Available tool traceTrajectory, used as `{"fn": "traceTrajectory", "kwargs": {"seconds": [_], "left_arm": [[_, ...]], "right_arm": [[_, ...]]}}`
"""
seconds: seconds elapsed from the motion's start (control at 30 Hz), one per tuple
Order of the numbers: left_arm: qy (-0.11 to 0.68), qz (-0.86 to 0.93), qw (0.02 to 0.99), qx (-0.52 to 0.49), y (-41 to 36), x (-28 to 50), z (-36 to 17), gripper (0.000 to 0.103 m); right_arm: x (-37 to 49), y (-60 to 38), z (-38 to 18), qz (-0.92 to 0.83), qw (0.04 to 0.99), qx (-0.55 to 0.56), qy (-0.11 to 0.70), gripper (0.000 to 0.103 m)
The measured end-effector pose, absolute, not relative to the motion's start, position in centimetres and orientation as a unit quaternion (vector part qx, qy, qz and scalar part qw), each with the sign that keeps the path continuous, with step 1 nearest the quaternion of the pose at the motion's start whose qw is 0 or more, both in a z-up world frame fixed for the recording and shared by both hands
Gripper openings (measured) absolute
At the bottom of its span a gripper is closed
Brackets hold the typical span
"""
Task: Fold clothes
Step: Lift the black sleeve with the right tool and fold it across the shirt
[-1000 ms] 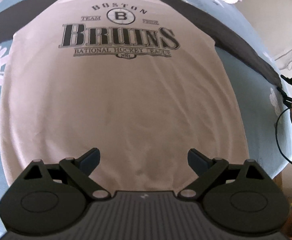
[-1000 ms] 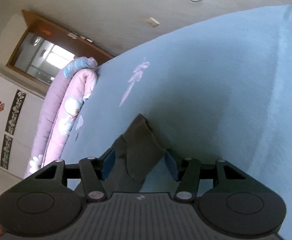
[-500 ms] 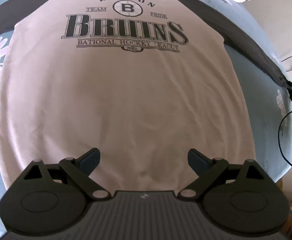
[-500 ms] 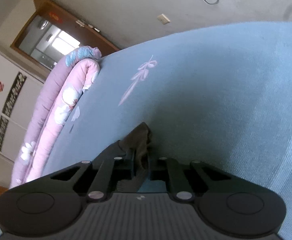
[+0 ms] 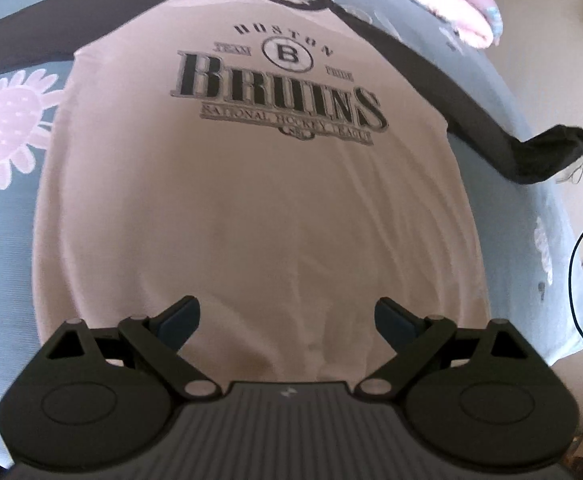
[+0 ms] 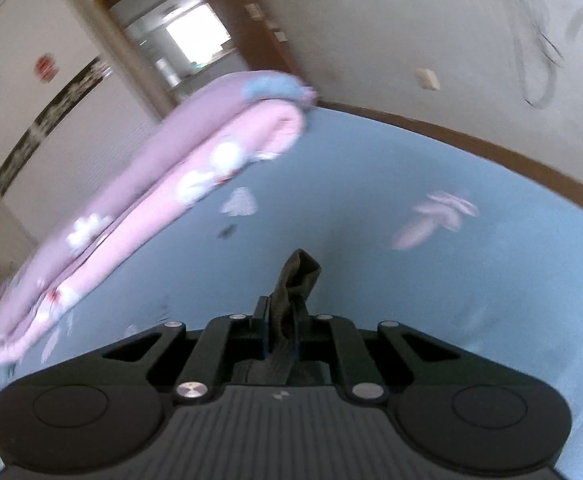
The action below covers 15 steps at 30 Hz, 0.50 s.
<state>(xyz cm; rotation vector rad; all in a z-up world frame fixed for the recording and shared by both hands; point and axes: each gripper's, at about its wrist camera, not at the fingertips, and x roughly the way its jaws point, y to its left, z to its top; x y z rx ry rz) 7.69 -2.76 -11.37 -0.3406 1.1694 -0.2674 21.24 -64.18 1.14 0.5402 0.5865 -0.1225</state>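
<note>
The shirt (image 5: 251,184) lies flat, print up, on the blue bed sheet (image 5: 7,240). Its dark sleeve (image 6: 295,280) at the bed's right edge is lifted, clamped in the right hand-held gripper (image 6: 281,332), whose jaws have just closed on it. The left hand-held gripper (image 5: 287,316) hangs spread apart over the hem. A pink quilt (image 6: 163,200) lines the far side, with a doorway (image 6: 179,36) beyond.
</note>
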Motion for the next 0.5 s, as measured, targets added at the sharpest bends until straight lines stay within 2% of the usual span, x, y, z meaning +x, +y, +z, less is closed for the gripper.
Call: {"fn": "traceTrajectory", "kwargs": {"seconds": [0.2,0.5], "left_arm": [[0.535,-0.125,0.818,-0.171,-0.5,7.5,-10.6,0.094],[0.500,-0.114,0.832,-0.212,3.7,7.1,-9.7,0.094]], "right_arm": [[24.7,-55.6,5.3,-0.013,0.931,0.201,0.304,0.013],[28.4,-41.7,7.6,0.069,0.933,0.126,0.331,0.013]]}}
